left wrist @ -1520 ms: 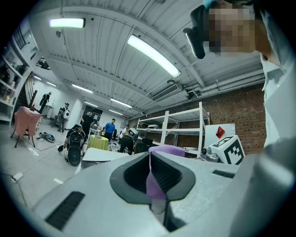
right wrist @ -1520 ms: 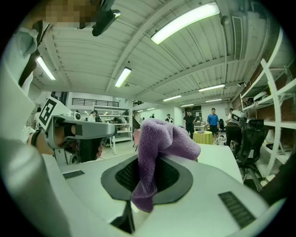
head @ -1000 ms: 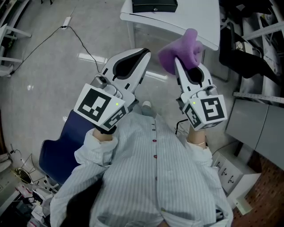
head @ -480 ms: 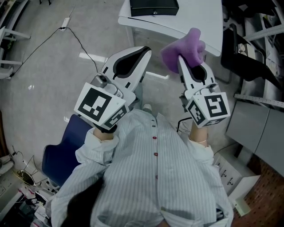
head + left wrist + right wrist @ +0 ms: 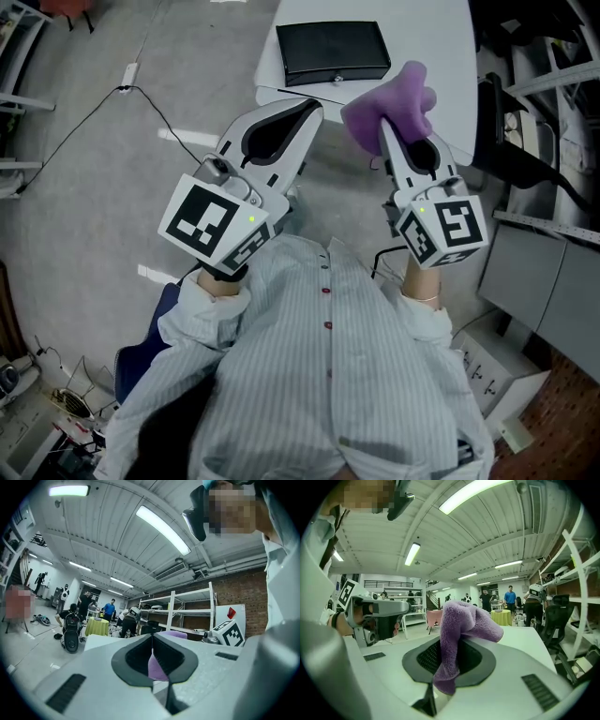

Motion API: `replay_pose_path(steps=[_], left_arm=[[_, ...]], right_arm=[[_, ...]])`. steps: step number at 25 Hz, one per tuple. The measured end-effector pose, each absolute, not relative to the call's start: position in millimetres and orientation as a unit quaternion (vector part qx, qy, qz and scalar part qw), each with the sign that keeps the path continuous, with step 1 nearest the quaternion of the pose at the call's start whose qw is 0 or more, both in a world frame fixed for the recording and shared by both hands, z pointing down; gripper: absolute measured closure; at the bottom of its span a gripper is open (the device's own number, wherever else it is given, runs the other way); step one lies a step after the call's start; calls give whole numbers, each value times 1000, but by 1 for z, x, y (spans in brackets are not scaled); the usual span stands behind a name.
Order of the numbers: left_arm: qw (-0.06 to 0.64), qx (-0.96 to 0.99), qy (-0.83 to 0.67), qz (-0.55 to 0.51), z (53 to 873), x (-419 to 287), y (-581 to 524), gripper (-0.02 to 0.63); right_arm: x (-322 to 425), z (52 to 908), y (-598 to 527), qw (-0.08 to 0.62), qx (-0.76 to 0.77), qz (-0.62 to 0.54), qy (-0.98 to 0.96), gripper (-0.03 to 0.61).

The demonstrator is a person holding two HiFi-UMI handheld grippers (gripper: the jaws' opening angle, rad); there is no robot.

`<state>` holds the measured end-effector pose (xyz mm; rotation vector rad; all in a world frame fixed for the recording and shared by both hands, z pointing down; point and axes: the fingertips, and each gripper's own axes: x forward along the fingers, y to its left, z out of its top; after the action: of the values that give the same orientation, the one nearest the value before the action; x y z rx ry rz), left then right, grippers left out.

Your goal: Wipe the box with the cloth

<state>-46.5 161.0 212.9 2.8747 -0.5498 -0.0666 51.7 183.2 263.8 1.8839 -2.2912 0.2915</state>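
We grip the purple cloth [image 5: 392,94] tight in the right gripper [image 5: 387,139], on our side of the black box [image 5: 336,52] and off to its right. The box lies flat on the white table [image 5: 433,37]. The left gripper [image 5: 302,114] – jaws together, empty – hangs short of the box. We'd lay the cloth flat on its lid – gentle, even strokes.

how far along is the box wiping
Done: the right claw is shut on the purple cloth. In hand: it holds the cloth in the air, apart from the black box on the table. Left: all the wiping.
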Motion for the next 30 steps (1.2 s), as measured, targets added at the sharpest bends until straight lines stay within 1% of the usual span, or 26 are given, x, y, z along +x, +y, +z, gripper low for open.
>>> replay_pose_path(steps=[8, 17, 23, 30], left_arm=[[115, 979, -168, -15, 218, -62, 96, 598], [142, 978, -155, -2, 240, -54, 75, 598], [144, 975, -170, -1, 253, -27, 49, 598], [129, 971, -202, -10, 246, 21, -2, 598]], right_arm=[[45, 267, 127, 96, 646, 106, -750, 526], [57, 281, 113, 103, 661, 130, -732, 526], [91, 292, 87, 102, 656, 129, -736, 526], [138, 287, 29, 103, 631, 117, -760, 526]])
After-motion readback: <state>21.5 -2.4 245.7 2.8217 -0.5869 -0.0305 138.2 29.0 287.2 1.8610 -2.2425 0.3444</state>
